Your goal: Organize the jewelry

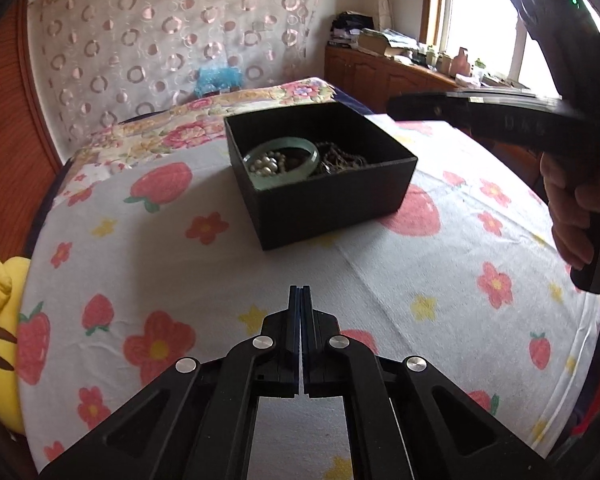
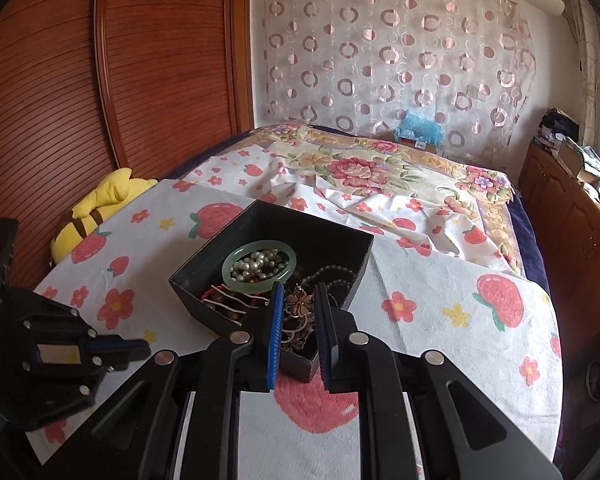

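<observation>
Judging by the heap, sorting has barely begun: bangle (image 2: 259,266), pearls (image 2: 256,265) and necklaces (image 2: 300,308) all lie tangled in the black box (image 1: 332,196) mid-bedspread (image 1: 420,280). Left gripper (image 1: 301,292) sits clenched and empty; right gripper (image 2: 299,300) hangs parted over the box's near corner.

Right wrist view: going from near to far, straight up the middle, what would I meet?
Right gripper with fingers apart → flower pendant → green bangle ringing pearls → far wall of the black box → floral quilt → circle-patterned curtain.
</observation>
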Motion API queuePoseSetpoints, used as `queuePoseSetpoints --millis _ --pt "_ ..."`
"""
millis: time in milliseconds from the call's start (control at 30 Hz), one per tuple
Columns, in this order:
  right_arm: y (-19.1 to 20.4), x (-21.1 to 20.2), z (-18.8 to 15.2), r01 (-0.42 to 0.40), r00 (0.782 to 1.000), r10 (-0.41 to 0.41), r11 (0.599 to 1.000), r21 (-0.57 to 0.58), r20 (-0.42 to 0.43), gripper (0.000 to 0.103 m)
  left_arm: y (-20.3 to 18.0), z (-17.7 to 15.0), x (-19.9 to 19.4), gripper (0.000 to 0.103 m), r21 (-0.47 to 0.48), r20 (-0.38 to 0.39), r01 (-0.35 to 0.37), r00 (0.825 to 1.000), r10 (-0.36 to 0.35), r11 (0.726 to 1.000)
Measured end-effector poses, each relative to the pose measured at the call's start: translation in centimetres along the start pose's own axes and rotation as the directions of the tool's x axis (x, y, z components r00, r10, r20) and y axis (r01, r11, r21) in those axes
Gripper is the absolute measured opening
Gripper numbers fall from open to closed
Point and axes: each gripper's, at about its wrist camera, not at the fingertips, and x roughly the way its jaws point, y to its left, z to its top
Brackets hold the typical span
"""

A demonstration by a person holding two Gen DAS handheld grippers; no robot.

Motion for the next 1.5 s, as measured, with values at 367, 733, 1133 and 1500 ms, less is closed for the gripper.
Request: queuePoseSetpoints --millis 367,733,1133,1500 --pt "0.1 0.4 0.0 -0.001 1.0 0.001 1.0 -0.006 -0.002 0.017 -2.0 -2.3 -0.1 0.042 0.042 -0.04 0.055 0.998 -0.054 0.998" --pt "0.3 0.7 0.0 0.002 1.0 -0.002 1.0 -0.008 -0.003 0.017 -2.4 -2.3 0.6 0.022 0.049 -0.035 0.015 0.999 -0.013 0.999" --pt "-2.7 3.3 1.5 -0.037 0.999 0.038 0.998 0.048 -0.017 0.018 -0.4 3.0 -1.2 0.022 0.008 0.079 -0.016 0.997 0.015 1.0" --pt "-5.1 3.1 1.4 -0.027 1.0 0.027 0.995 0.091 0.001 0.033 0.7 7.3 0.2 0.022 -0.02 0.132 -0.047 0.99 0.049 0.999"
